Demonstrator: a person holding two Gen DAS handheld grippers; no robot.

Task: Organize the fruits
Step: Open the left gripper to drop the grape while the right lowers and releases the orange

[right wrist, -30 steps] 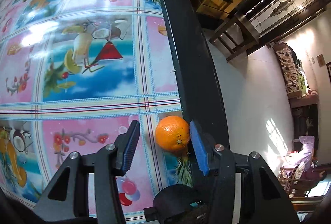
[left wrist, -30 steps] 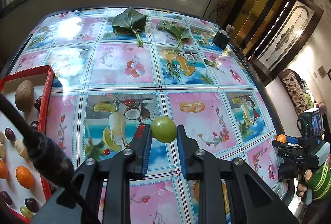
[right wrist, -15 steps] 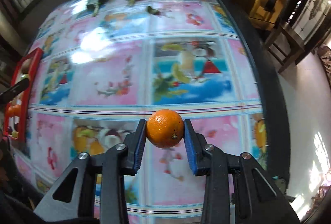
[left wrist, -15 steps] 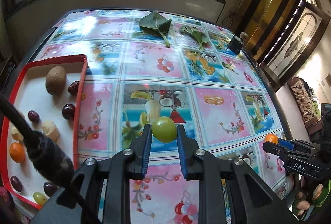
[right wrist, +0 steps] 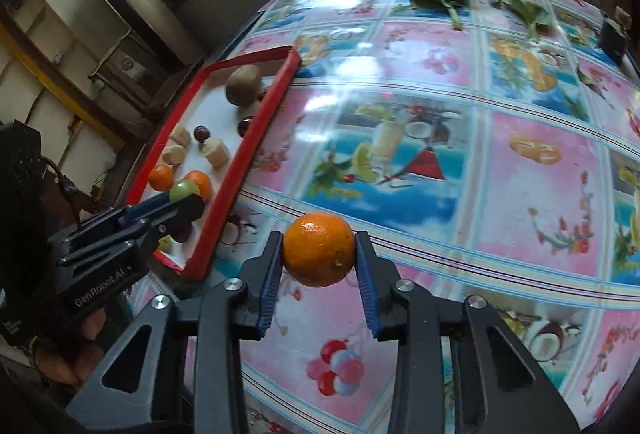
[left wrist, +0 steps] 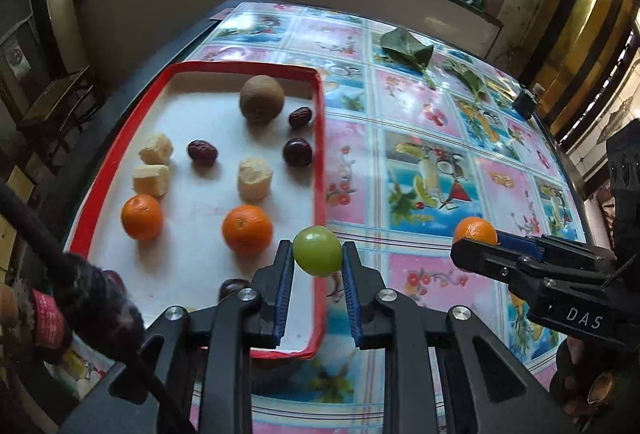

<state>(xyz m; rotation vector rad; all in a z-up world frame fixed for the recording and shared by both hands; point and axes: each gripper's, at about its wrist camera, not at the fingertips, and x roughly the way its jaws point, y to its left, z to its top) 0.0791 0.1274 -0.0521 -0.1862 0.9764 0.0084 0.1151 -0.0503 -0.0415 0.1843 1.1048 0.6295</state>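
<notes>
My left gripper (left wrist: 317, 266) is shut on a green round fruit (left wrist: 318, 250) and holds it above the right rim of the red-rimmed white tray (left wrist: 319, 137). The tray holds a kiwi (left wrist: 262, 104), two oranges (left wrist: 247, 230), pale fruit chunks (left wrist: 255, 178) and dark dates (left wrist: 297, 152). My right gripper (right wrist: 319, 266) is shut on an orange (right wrist: 319, 249) above the table, right of the tray (right wrist: 248, 141). It also shows in the left wrist view (left wrist: 478, 238), to the right of the left gripper, which shows in the right wrist view (right wrist: 182, 199).
The table (left wrist: 432, 161) has a glossy fruit-print cloth. Green leaves (left wrist: 406, 49) and a small dark jar (left wrist: 526, 101) lie at its far side. A chair (left wrist: 56, 101) stands left of the table.
Both grippers have moved left toward the tray, each keeping its fruit. The green fruit now hangs over the tray's right rim, and the tray fills more of the left wrist view.
</notes>
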